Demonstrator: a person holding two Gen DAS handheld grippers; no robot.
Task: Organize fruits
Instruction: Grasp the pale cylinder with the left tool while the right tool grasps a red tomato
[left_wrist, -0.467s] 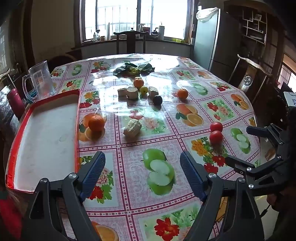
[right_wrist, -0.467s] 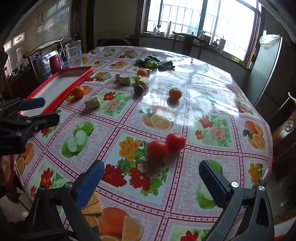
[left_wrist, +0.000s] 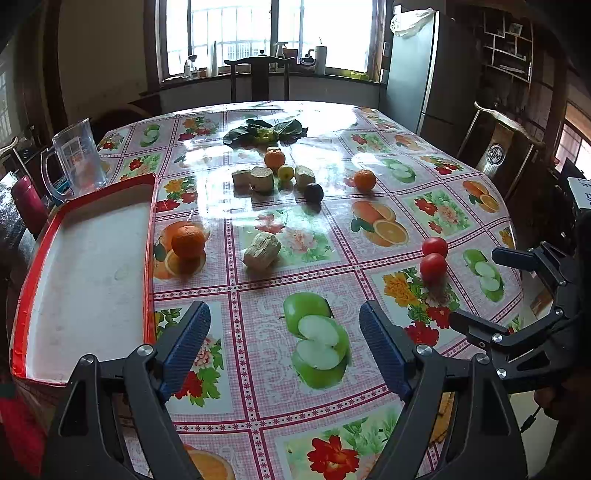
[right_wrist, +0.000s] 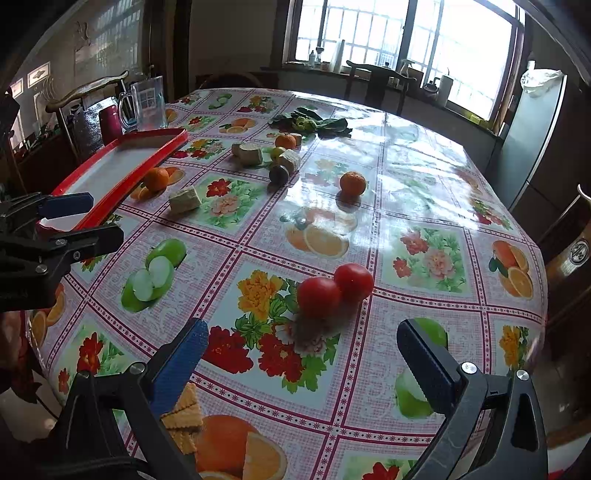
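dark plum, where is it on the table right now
In the left wrist view the dark plum sits mid-table, just right of the cut beige chunks and left of a lone orange.

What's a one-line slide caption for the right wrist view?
Open right gripper faces two touching red tomatoes on the fruit-print tablecloth; red tray at far left.

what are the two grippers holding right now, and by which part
Nothing. The left gripper and the right gripper are both open with only tablecloth between their fingers; the two tomatoes lie untouched ahead of the right one.

black grippers (left_wrist: 284, 354), blue ribbed pads (left_wrist: 184, 345) (silver screws).
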